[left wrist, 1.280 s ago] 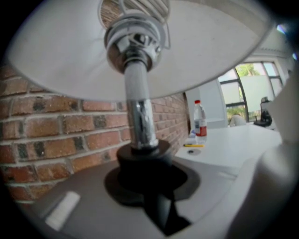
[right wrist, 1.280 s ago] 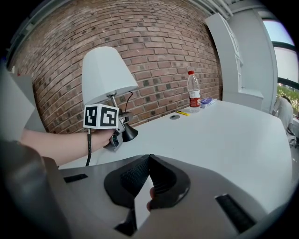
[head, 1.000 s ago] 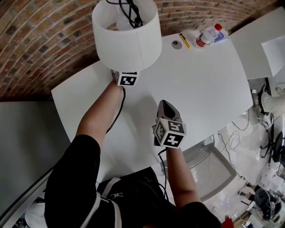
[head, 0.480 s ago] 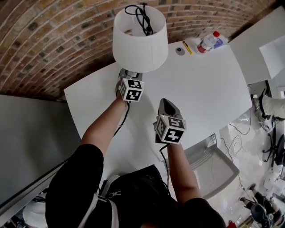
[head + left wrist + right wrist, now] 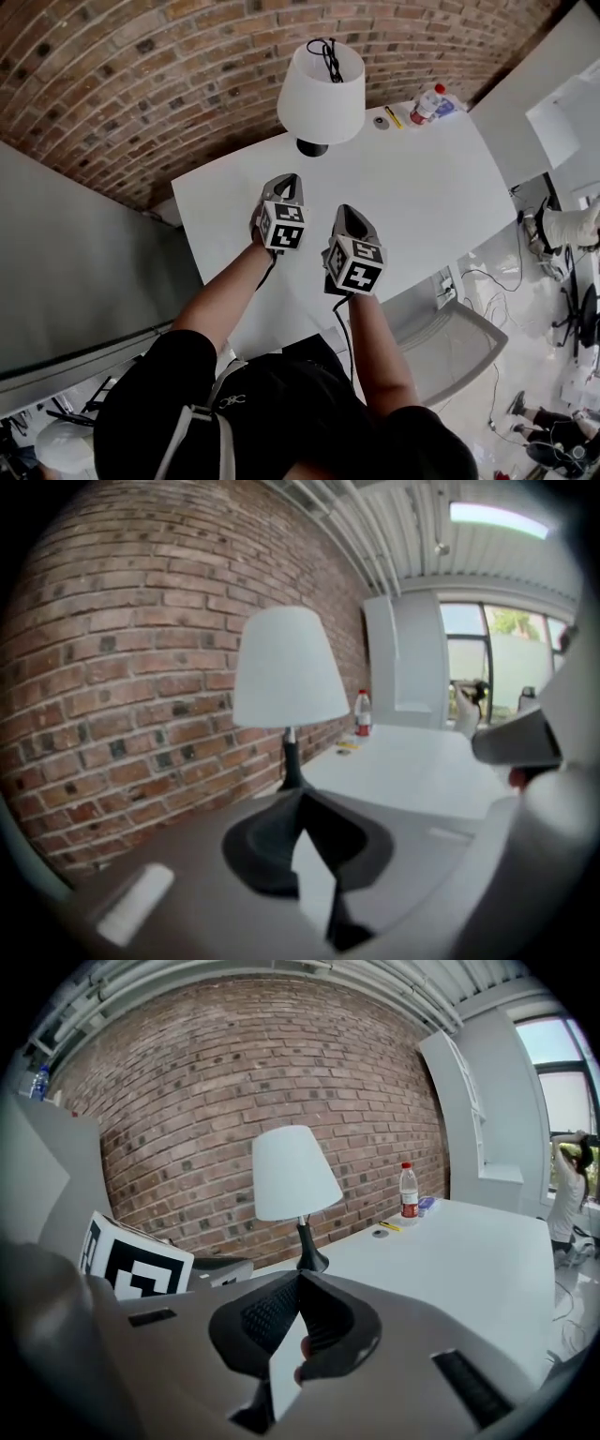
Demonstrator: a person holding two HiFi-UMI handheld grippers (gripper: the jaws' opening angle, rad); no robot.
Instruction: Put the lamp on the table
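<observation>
One lamp (image 5: 322, 94) stands upright on the table (image 5: 422, 192).

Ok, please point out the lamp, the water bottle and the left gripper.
lamp (image 5: 321, 98), head view, on its white shade.
water bottle (image 5: 409, 1191), right gripper view, on its clear body.
left gripper (image 5: 287, 180), head view, midway between its fingertips.

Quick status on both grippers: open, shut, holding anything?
Left gripper: jaws together, holding nothing; the lamp stands apart from it on the table.
Right gripper: jaws together, holding nothing.
</observation>
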